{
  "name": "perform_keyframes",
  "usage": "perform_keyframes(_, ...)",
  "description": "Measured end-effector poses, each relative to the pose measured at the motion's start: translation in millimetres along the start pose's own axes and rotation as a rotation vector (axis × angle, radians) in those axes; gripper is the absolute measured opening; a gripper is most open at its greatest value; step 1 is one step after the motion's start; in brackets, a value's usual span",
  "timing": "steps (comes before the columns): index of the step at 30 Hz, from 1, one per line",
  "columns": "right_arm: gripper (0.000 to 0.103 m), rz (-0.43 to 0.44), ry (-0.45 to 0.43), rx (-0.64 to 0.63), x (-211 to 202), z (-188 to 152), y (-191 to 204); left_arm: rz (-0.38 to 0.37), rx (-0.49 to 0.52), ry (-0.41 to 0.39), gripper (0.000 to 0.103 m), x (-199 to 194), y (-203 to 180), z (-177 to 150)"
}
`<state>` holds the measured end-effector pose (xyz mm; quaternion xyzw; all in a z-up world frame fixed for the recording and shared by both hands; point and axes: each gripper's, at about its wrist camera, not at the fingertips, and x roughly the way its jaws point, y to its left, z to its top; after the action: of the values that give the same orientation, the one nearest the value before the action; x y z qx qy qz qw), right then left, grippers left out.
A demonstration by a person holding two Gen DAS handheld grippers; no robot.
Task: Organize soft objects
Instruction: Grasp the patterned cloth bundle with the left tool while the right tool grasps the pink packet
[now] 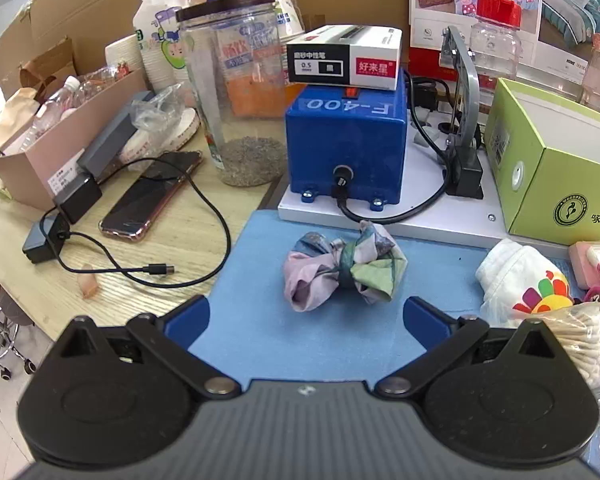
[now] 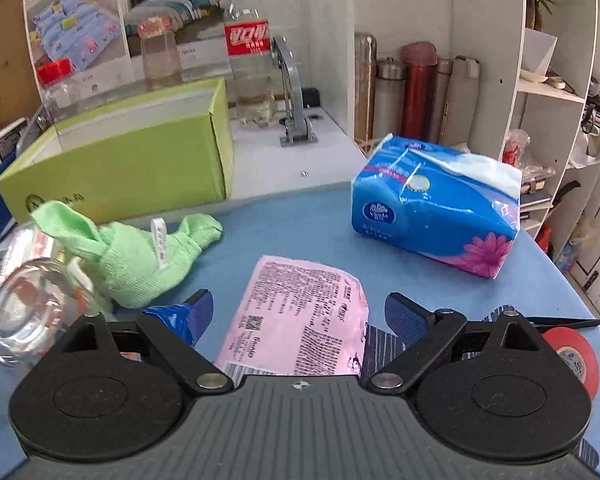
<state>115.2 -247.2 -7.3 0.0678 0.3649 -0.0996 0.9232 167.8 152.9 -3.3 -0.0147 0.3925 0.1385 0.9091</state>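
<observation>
Blue-padded, each hand-held gripper gapes wide and empty: left (image 1: 306, 312) faces a knotted scarf (image 1: 342, 265) (seemingly untouched), right (image 2: 299, 312) above a pink packet (image 2: 300, 316).

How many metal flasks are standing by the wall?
4: silver steel flask leftmost, shorter silver flask, red flask with pink lid, and beige flask rightmost. More may hide behind them.

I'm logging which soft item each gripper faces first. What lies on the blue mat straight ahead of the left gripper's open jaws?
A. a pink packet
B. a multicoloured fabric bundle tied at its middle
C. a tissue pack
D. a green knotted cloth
B: the left wrist view shows the multicoloured fabric bundle, cinched by a band, on the blue mat ahead of the left gripper, untouched.
</observation>
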Motion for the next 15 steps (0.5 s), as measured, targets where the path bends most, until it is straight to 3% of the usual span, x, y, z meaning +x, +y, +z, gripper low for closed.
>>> perform_keyframes(3,0.08,0.019,0.089,-0.003,11.0,-8.8,-13.3,-0.005,-0.01,0.0,0.102,-0.7,5.8,-2.2)
perform_keyframes(6,0.08,0.045,0.105,0.032,1.5,-17.4,-34.5,-0.007,-0.023,-0.002,0.102,-0.8,10.5,-3.4)
perform_keyframes(9,0.081,0.02,0.095,0.064,0.2,-20.6,-40.4,-0.027,-0.027,0.002,0.102,0.4,10.1,-2.9)
perform_keyframes(11,0.082,-0.013,0.092,0.008,6.4,-22.2,-27.2,-0.036,-0.024,0.009,0.102,1.0,10.6,-2.9)
perform_keyframes(13,0.081,-0.035,0.045,-0.049,7.9,-27.7,-13.4,-0.033,-0.018,0.012,0.102,2.8,11.7,-3.1)
perform_keyframes(15,0.083,-0.027,0.004,-0.015,8.4,-33.5,-14.4,-0.033,-0.001,0.014,0.102,6.8,10.2,-2.6)
